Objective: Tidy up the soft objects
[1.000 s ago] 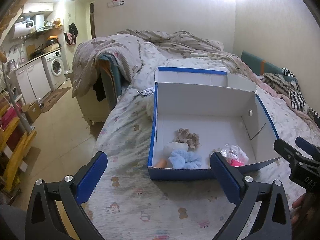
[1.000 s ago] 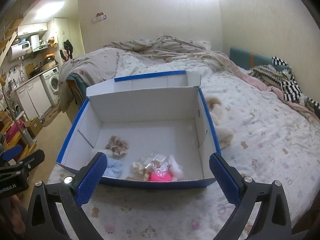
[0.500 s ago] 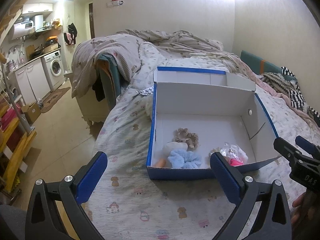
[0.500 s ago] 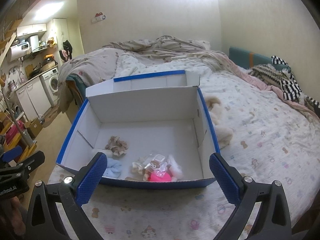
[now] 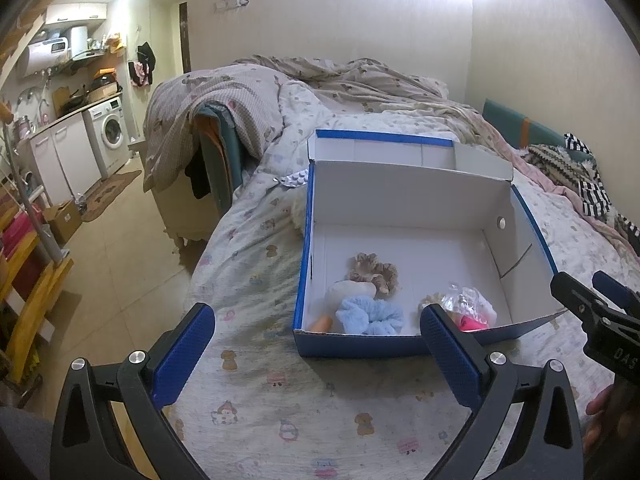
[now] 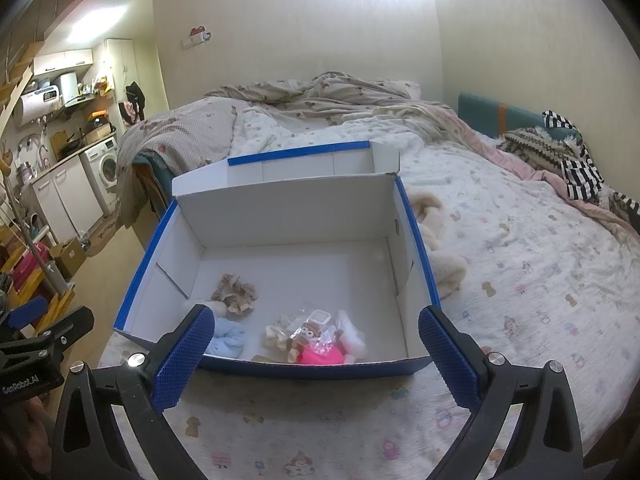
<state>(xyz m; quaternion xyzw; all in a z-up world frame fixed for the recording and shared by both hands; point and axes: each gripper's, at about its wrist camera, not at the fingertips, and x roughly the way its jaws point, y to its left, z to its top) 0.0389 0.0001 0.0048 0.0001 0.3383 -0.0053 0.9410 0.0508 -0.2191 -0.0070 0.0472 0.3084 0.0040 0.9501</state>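
I am holding both the left gripper [image 5: 316,354] and right gripper [image 6: 312,354] spread wide and empty. The fluffy cream toy [image 6: 436,252] is lying right of centre beside the box [image 6: 416,240]; it looks light and squashy, so I am planning to pinch its plump middle.

A washing machine [image 5: 111,133] stood at the left of the frame beside white cabinets [image 5: 66,160], a rumpled duvet [image 5: 340,80] filled the upper middle, and striped clothing [image 5: 592,188] lay at far right.
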